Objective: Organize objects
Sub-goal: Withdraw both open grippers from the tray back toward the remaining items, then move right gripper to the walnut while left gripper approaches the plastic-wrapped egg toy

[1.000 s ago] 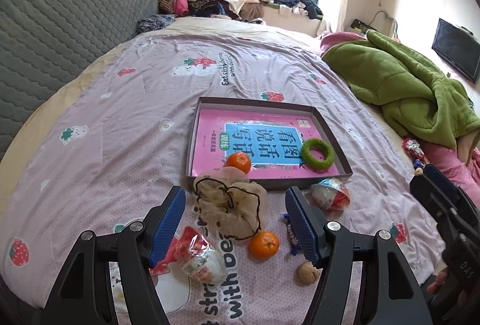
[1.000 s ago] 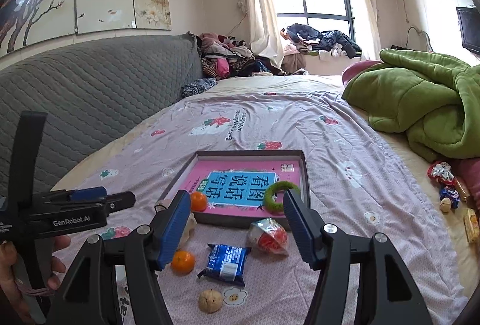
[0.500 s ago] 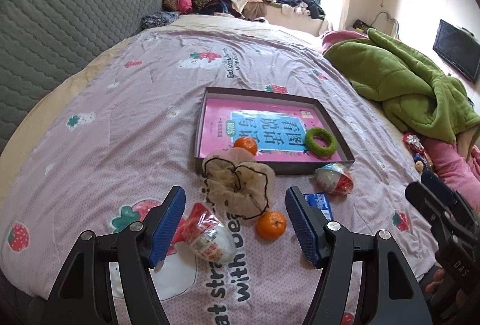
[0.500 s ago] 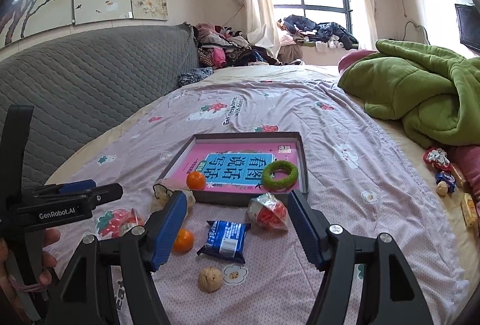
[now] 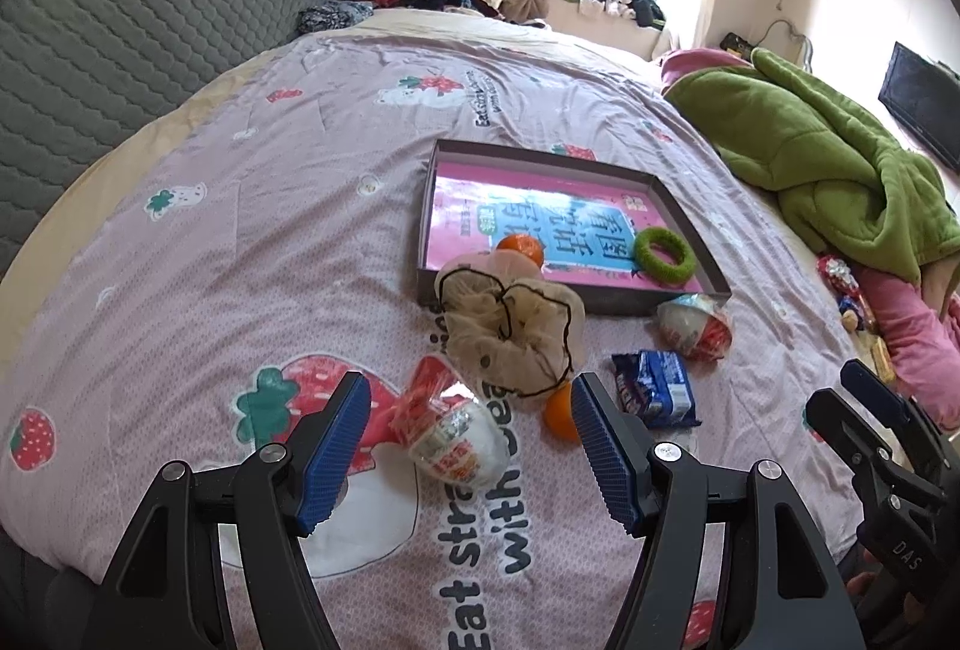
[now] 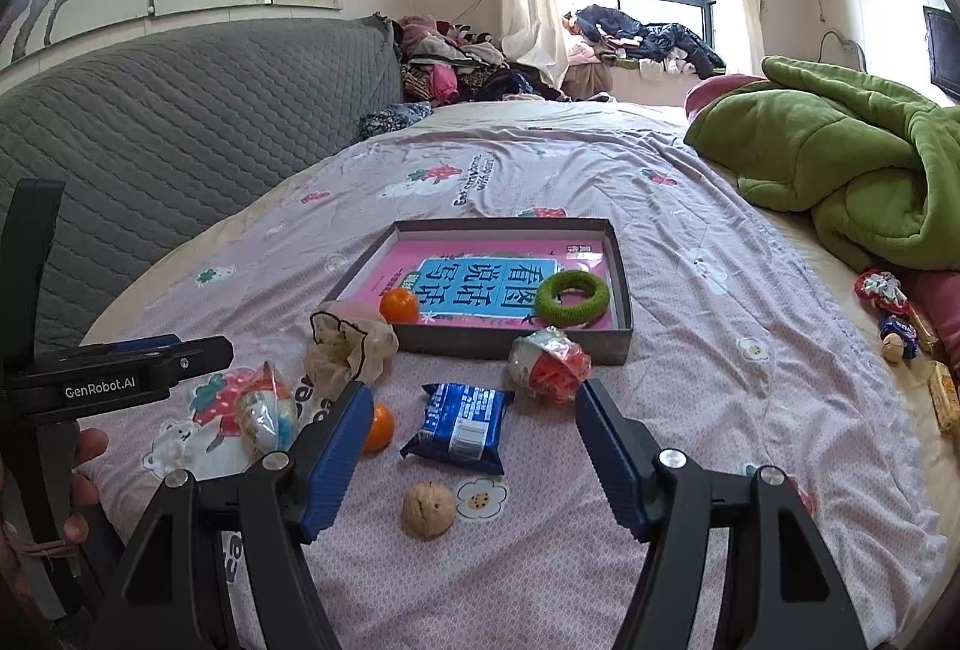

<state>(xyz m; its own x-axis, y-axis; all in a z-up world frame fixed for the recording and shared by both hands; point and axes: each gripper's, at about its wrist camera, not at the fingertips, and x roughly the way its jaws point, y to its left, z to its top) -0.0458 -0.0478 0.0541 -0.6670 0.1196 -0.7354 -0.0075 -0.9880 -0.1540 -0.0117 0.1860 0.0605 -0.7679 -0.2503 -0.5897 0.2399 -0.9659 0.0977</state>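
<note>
Left tongs: black angular frame, two fingers faced with ribbed blue pads, silver screws at the joints. Right tongs: identical build. White "GenRobot.AI" lettering on the left unit's side; "DAS" on the right unit's. Bare skin on the left hand.

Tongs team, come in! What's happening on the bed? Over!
Both tongs open, empty: left, right. Box holds orange, green ring. Snacks, walnut outside. Nothing blocking.

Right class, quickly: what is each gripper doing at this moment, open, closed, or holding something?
Left gripper: open, holding nothing, above the clear-wrapped red and white snack pack.
Right gripper: open, holding nothing, above the blue foil snack packet.
</note>
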